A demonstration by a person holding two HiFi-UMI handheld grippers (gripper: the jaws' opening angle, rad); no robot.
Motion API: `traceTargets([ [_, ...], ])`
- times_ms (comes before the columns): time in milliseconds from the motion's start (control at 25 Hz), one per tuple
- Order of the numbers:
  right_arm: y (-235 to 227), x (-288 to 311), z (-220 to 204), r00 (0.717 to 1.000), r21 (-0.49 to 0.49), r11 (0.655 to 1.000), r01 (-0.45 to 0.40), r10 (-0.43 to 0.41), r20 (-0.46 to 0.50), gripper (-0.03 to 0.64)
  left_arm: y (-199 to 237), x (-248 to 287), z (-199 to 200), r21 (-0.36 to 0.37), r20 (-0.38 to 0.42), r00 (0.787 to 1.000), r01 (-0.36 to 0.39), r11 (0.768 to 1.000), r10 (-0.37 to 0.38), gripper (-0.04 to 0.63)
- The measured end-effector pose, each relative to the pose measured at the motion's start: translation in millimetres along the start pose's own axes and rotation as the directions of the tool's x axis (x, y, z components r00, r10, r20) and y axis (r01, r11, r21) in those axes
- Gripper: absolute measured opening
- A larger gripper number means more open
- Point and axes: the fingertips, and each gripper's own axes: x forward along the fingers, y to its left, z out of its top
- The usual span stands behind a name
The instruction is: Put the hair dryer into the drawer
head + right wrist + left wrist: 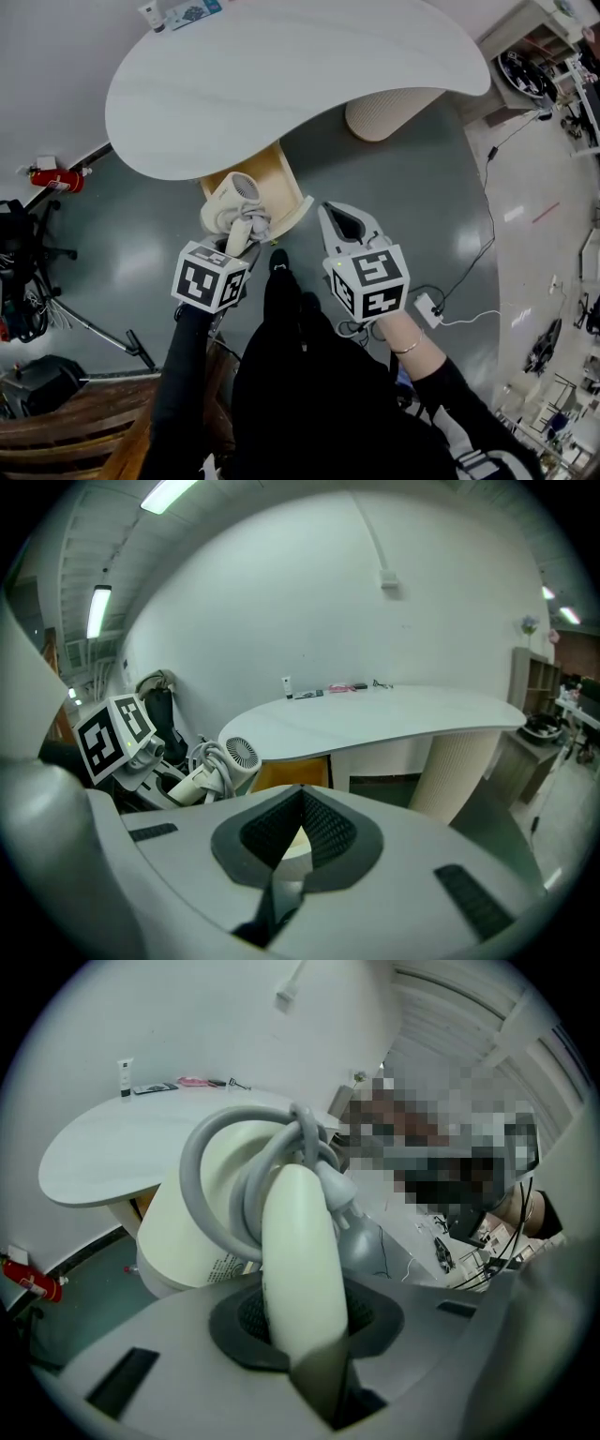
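Observation:
The cream hair dryer (234, 195), its grey cord looped round it, hangs over the open wooden drawer (286, 178) under the white table (300, 75). My left gripper (242, 239) is shut on the dryer's handle (298, 1241), which runs up between the jaws; the barrel (197, 1227) points away from the camera. My right gripper (328, 214) is just right of the drawer's front, shut with nothing in it. The right gripper view shows its own jaws (300, 794) closed, the dryer (234, 757) at left and the drawer's yellow inside (291, 775).
The table's ribbed pedestal (384, 112) stands right of the drawer. A red fire extinguisher (56, 178) lies on the floor at left. Cables and a power strip (431, 309) run at right. Small items (328, 688) sit at the table's far edge. My black shoe (278, 262) is below the drawer.

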Motion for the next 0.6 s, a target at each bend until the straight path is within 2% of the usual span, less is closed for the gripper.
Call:
traceTargets([
  [360, 4.5, 17.7, -2.9, 1.0, 0.015, 1.0, 0.0, 0.0, -0.017, 0.002, 11.1, 13.6, -7.6, 0.042, -0.108, 0.994, 0.039, 0.998, -0.034, 0.101],
  [600, 2.2, 25.5, -6.3, 0.999, 0.031, 0.999, 0.006, -0.005, -0.033, 0.002, 18.8, 22.8, -9.3, 0.077, -0.194, 0.98, 0.066, 0.995, -0.05, 0.101],
])
